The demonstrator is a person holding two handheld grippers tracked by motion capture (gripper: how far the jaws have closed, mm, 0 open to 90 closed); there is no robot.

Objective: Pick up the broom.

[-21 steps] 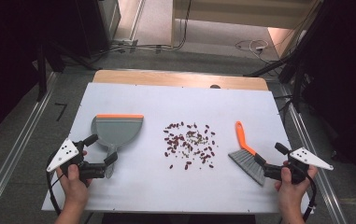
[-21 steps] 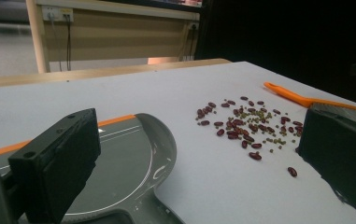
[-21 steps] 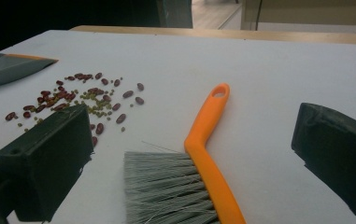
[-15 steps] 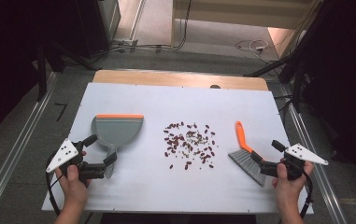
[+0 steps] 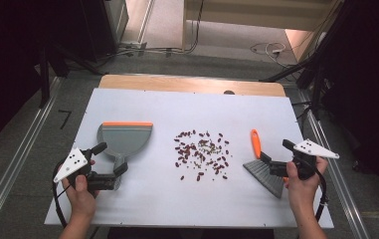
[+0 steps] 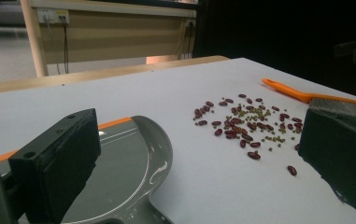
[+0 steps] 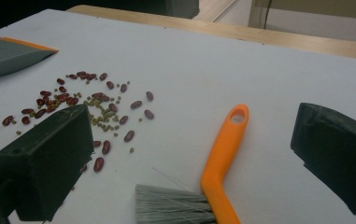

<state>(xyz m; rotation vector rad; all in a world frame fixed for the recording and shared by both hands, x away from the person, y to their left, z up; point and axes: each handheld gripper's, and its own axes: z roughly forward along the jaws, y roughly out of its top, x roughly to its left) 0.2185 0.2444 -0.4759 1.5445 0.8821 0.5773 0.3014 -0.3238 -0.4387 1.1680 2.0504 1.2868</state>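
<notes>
At the table's eight o'clock the left gripper point(image 5: 111, 158) gaped wide astride the dustpan point(image 5: 125, 139) handle, gripping nothing. At four o'clock the right gripper point(image 5: 276, 156) stood equally wide around the brush point(image 5: 262, 162), unclamped

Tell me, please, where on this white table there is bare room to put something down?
The far strip of the table, beyond the dustpan, the beans and the brush, is bare. So is the near edge between the two hands. The middle, between dustpan and brush, is crowded with scattered beans.
</notes>
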